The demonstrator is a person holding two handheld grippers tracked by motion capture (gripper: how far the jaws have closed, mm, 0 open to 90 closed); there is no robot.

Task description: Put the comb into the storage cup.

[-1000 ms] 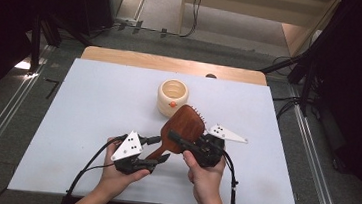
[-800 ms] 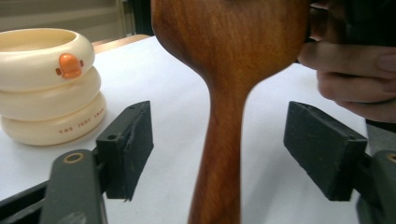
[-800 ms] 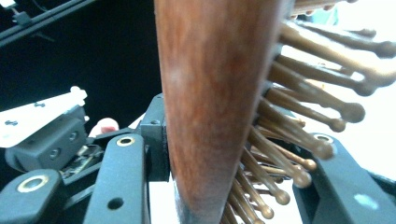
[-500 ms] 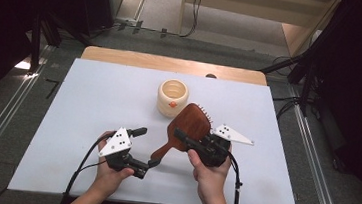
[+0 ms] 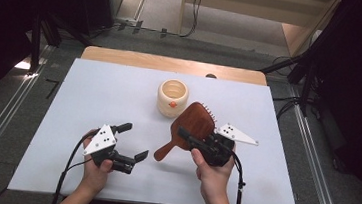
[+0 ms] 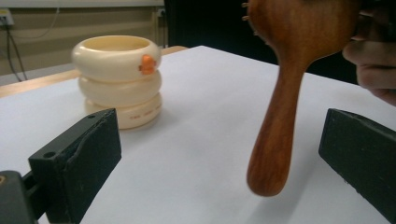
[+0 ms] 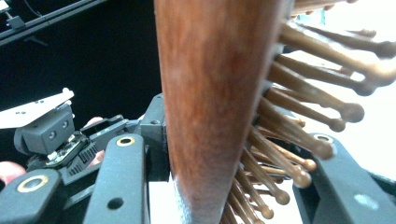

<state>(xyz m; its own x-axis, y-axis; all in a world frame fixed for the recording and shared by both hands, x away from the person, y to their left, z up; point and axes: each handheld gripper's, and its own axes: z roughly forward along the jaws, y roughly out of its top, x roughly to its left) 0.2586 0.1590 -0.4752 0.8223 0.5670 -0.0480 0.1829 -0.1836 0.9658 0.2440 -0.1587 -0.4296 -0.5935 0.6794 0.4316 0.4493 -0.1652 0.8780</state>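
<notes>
Left gripper view: left gripper [image 6: 224, 163] gapes empty; right gripper [image 5: 200, 140] clamps wooden hairbrush [image 5: 193, 126]; cream holder's [image 6: 119, 79] print unreadable.

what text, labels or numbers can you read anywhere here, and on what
None can be read.
Cream ringed holder: a faint line of reddish print on its bottom ring, too small and blurred to read.
Its small orange tab: no lettering visible.
Brown wooden hairbrush: no marking visible.
Grey three-cornered plates on the grippers: only dots, no text.

A white-topped table [image 5: 89, 98] with a wooden far edge stands on grey floor [image 5: 162, 10] amid dark surroundings.
</notes>
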